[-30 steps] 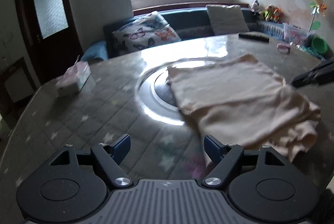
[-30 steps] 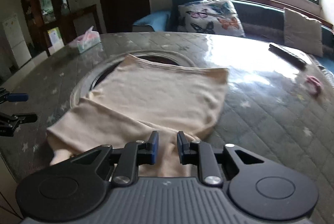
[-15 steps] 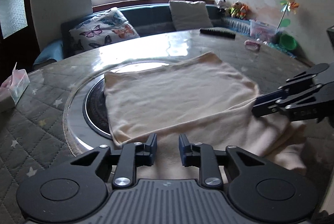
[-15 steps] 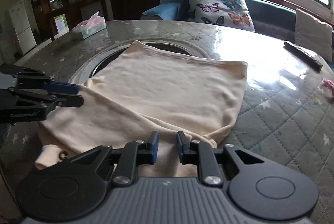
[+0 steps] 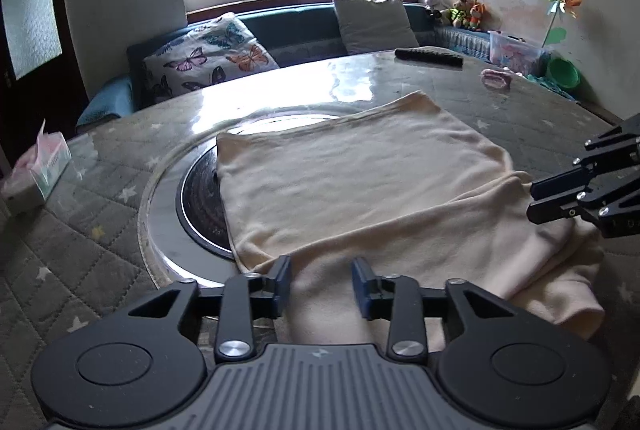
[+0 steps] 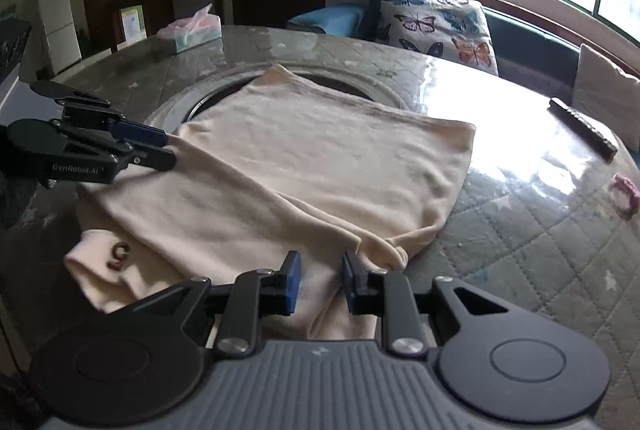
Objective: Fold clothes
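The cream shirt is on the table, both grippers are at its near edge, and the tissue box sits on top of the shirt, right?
Not quite. The tissue box stands on the table, well apart from the shirt, as the left wrist view shows. The rest is right.

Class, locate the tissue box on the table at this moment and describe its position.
The tissue box sits near the table's left edge in the left wrist view, left of the cream garment; in the right wrist view it lies at the far side, before the dark door.

Tissue box (image 5: 36, 169) far left, remote (image 5: 428, 57) & pink item (image 5: 496, 79) far side; table (image 5: 100, 270) btwn bare.
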The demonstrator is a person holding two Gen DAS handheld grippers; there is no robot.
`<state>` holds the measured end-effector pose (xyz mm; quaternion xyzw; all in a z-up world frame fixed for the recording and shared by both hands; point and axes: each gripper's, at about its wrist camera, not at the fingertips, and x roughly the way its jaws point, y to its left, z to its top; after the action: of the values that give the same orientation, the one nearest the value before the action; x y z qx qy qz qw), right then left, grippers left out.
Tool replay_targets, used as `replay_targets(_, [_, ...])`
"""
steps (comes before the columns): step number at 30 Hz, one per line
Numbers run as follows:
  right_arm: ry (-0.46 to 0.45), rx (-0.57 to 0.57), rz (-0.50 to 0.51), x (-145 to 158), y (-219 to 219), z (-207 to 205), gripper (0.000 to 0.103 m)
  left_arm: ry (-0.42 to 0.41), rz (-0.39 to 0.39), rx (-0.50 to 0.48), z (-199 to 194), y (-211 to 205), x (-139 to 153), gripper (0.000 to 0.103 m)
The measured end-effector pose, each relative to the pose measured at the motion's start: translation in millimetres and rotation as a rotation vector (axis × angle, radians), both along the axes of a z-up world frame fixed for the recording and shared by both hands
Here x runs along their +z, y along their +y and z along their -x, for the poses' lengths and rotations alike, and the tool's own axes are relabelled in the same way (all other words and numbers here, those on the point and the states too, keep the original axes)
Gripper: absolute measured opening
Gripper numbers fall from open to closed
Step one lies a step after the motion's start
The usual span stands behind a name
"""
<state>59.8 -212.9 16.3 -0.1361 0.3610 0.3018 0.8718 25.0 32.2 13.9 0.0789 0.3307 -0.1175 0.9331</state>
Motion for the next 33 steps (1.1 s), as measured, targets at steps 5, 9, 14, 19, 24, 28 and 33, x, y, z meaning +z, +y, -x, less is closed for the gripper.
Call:
replay_targets(5, [-0.024,0.070,0.002,8.4,3.4,20.4,0.025,-0.002,-0.035,-0.058,18.1,-10.5,-2.5,0.044])
replay_targets(9, [-0.019,0.087,0.038,-2.8,5.7,27.9,0.025,-0.011,-0.083,-0.072,32.7,-12.6,-11.9,0.050])
replay_targets(14, [-0.044,0.090,0.041,3.1,4.1,34.6,0.026,-0.033,-0.096,-0.068,44.7,-9.3,-6.7,0.055])
replay_targets(19, [-0.037,0.085,0.050,-3.7,6.2,32.1,0.034,-0.018,-0.115,-0.054,53.8,-1.6,-13.6,0.056])
replay_targets(24, [-0.049,0.081,0.032,1.3,-1.0,36.8,0.035,-0.039,-0.183,-0.087,70.3,1.3,-7.8,0.056])
replay_targets(28, [-0.035,0.081,0.057,-5.4,-1.6,35.1,0.041,-0.073,-0.263,-0.199,87.0,-12.6,-8.7,0.056])
replay_targets(33, [-0.047,0.087,0.055,1.7,-4.1,38.9,0.041,-0.122,-0.322,-0.327,99.3,-36.7,-19.3,0.056])
